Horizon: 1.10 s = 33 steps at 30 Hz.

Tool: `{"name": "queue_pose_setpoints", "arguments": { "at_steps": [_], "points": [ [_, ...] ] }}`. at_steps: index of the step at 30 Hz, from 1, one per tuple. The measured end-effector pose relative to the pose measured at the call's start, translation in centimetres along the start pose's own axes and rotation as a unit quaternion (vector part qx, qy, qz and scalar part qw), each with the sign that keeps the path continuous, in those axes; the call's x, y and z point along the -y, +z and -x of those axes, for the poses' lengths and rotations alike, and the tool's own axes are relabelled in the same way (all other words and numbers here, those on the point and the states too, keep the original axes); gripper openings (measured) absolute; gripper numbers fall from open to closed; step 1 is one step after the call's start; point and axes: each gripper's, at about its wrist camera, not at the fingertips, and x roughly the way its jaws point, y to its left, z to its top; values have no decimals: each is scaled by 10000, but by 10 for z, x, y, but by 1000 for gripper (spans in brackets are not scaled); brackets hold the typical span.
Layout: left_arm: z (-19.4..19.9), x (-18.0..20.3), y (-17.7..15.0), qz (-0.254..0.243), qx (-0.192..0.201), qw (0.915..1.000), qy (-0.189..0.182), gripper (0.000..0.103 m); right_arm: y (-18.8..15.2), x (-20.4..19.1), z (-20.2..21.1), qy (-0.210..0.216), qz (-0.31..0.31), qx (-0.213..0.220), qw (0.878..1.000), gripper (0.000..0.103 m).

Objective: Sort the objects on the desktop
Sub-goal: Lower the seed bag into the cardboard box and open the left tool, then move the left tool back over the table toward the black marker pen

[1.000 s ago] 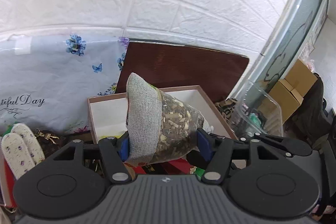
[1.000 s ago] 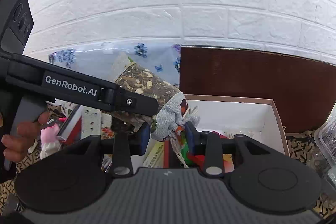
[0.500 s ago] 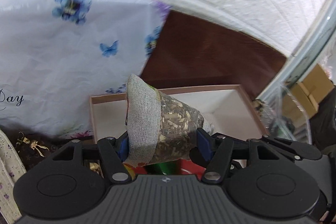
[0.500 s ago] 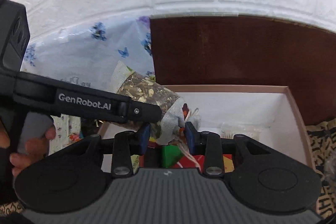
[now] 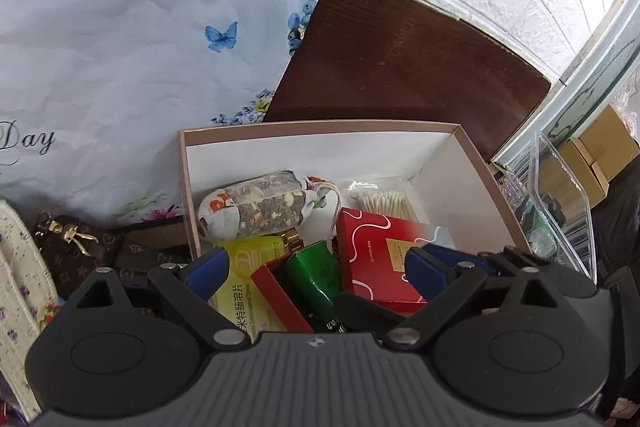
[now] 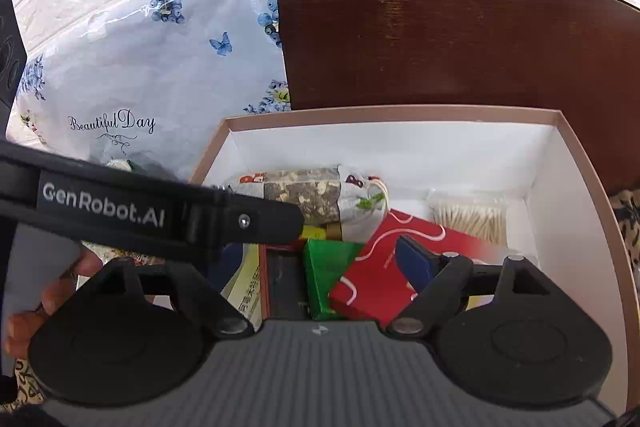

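Nearest, both pairs of tongs have just been opening and now stand wide with nothing between them: the left tongs [image 5: 316, 267] and the right tongs [image 6: 324, 259] hover over the near half of the shallow white cardboard box with a tan rim [image 5: 320, 125]. Below them lie a slim green packet [image 5: 316, 279] and a flat red carton with white squiggles [image 5: 376, 259]. Just beyond, released, the herb-filled sachet with clear middle and printed cloth ends [image 5: 268, 205] rests inside the box, its long axis running left to right, drawstring end right. It lies ahead of both tongs, left of centre, so the left hand seems nearer. A bag of cotton swabs [image 5: 386, 203] sits to its right, the dark wood surface [image 5: 400, 67] behind.
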Motion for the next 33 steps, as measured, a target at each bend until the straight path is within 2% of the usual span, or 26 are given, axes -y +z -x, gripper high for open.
{"name": "queue_pose_setpoints", "arguments": {
  "at_steps": [9, 19, 33],
  "points": [
    [21, 7, -6, -13, 46, 9999, 155, 97, -11, -4, 18, -95, -164, -112, 9998, 83],
    [55, 20, -24, -123, 140, 9997, 186, 97, -17, -14, 49, -8, -192, -88, 9998, 83],
    [104, 20, -76, -54, 154, 9995, 274, 97, -37, -47, 94, 176, -31, -11, 9998, 83]
  ]
}}
